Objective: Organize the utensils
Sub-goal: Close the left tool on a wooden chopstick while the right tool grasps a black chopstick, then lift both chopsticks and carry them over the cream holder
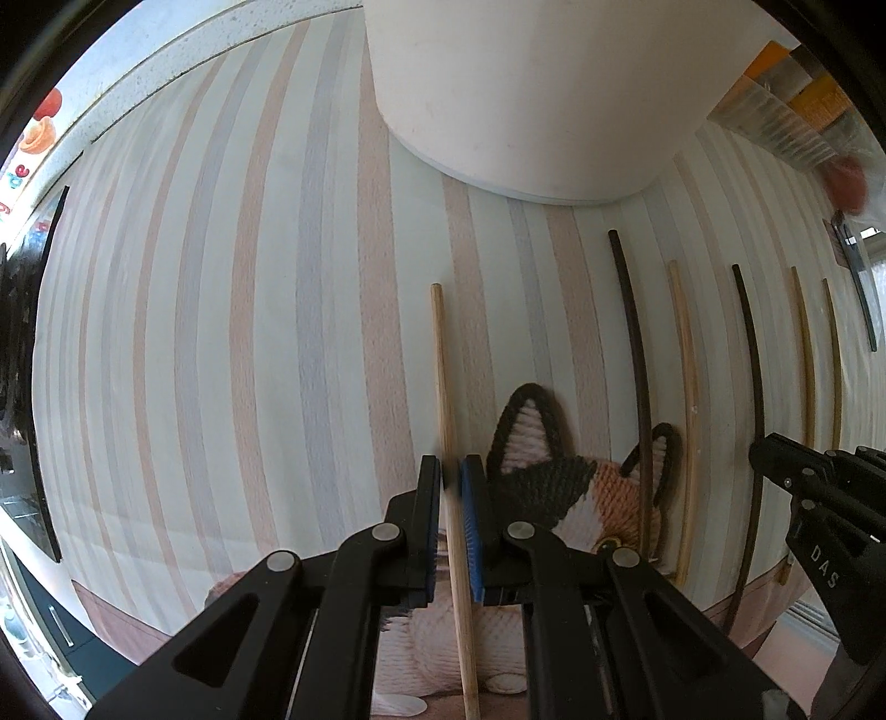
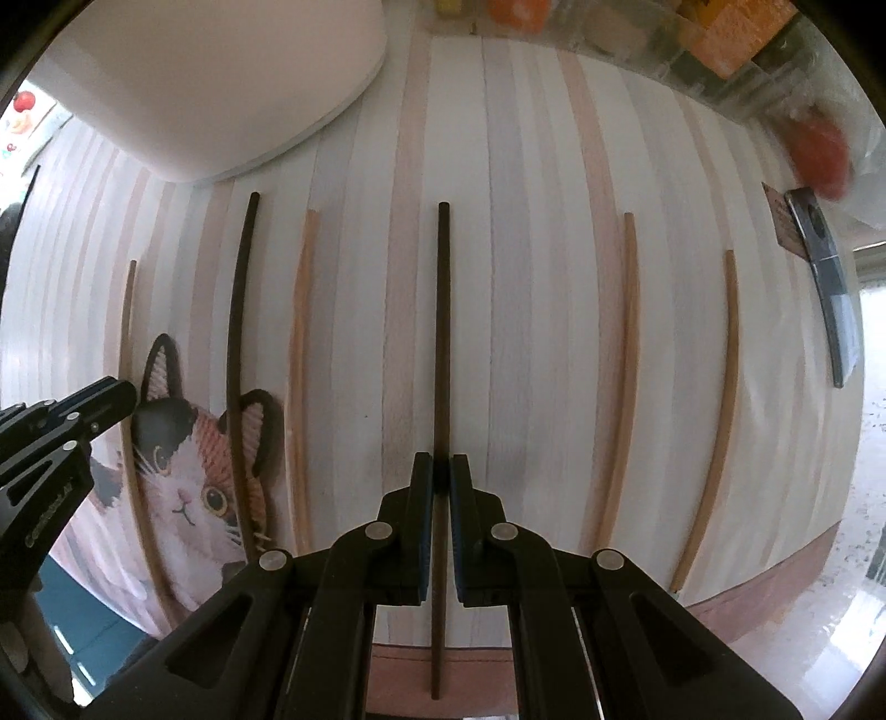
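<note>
Several chopsticks lie side by side on a striped placemat (image 1: 221, 332). My left gripper (image 1: 454, 476) is shut on a light wooden chopstick (image 1: 446, 376) that runs forward between its pads. My right gripper (image 2: 441, 471) is shut on a dark brown chopstick (image 2: 443, 332). In the right wrist view, another dark chopstick (image 2: 241, 310) and light chopsticks (image 2: 302, 343) (image 2: 626, 354) (image 2: 720, 399) lie loose on the placemat (image 2: 526, 277). The left gripper (image 2: 124, 396) shows at that view's left edge; the right gripper (image 1: 758, 451) shows at the left wrist view's right edge.
A large white container (image 1: 526, 94) stands at the far side of the mat; it also shows in the right wrist view (image 2: 210, 83). A cat picture (image 2: 188, 471) is on the mat. A dark flat tool (image 2: 825, 277) and clear packets (image 2: 747, 50) lie at the right.
</note>
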Action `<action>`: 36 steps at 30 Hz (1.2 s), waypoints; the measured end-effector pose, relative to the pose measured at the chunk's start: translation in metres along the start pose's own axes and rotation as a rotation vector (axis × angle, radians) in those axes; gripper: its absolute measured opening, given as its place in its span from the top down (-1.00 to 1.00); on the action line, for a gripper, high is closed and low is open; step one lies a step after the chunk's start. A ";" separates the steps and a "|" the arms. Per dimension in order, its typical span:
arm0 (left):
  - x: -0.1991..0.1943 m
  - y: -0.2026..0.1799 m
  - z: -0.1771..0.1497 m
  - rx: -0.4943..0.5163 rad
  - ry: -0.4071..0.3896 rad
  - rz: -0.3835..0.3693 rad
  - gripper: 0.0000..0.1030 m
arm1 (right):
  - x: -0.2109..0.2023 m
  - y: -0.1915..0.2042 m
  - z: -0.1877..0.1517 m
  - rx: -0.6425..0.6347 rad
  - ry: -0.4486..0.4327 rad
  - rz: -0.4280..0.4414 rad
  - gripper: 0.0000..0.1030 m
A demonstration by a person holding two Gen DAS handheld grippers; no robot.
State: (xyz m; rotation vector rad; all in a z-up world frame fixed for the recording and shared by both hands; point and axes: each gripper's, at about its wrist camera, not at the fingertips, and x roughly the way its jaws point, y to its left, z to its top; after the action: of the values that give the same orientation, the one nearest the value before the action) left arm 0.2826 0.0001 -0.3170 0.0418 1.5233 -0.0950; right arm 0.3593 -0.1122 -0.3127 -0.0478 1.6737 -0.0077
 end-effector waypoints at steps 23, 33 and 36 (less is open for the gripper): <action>-0.010 0.003 -0.009 -0.020 -0.057 0.032 0.93 | -0.005 -0.016 -0.039 0.070 -0.098 0.045 0.89; -0.061 0.023 -0.016 -0.059 -0.185 0.011 0.93 | -0.049 -0.035 -0.057 0.107 -0.237 0.109 0.89; -0.084 0.029 -0.019 -0.075 -0.235 -0.008 0.93 | -0.068 -0.043 -0.059 0.118 -0.288 0.130 0.89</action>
State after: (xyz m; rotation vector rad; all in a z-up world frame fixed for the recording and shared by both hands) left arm 0.2628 0.0333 -0.2350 -0.0344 1.2913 -0.0478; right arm 0.3083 -0.1541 -0.2374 0.1435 1.3833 -0.0012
